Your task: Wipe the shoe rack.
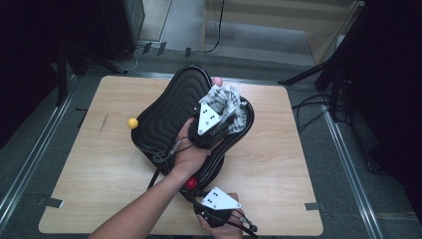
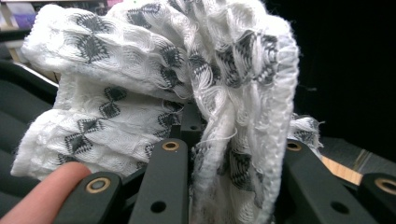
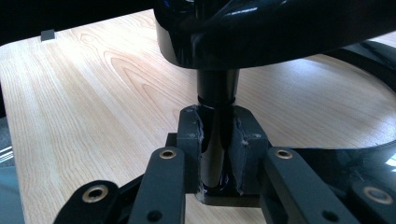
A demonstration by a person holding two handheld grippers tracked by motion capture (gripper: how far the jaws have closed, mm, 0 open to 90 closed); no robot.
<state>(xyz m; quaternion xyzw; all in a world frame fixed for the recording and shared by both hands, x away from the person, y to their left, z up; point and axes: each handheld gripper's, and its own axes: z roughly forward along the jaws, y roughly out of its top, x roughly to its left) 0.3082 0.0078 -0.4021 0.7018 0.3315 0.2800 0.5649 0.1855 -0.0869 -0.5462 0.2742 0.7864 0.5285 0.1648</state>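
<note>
Jaws of left gripper [image 1: 215,113] clamped on bunched white cloth with grey pattern [image 2: 154,84], pressed against black ribbed seat [image 1: 166,114]. Right gripper [image 3: 217,154] closed around seat's black post [image 3: 217,88], above wooden table [image 1: 278,159]. Yellow ball [image 1: 132,123] beside seat.

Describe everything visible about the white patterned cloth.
The white patterned cloth is a soft woven fabric with grey bow-tie shaped motifs and frayed threads along its edges. It is bunched into thick folds, not spread flat. The left gripper holds it with the jaws closed on a fold, and it is pressed on the ribbed black seat near its right side. A fingertip shows just below it in the left gripper view.
</note>
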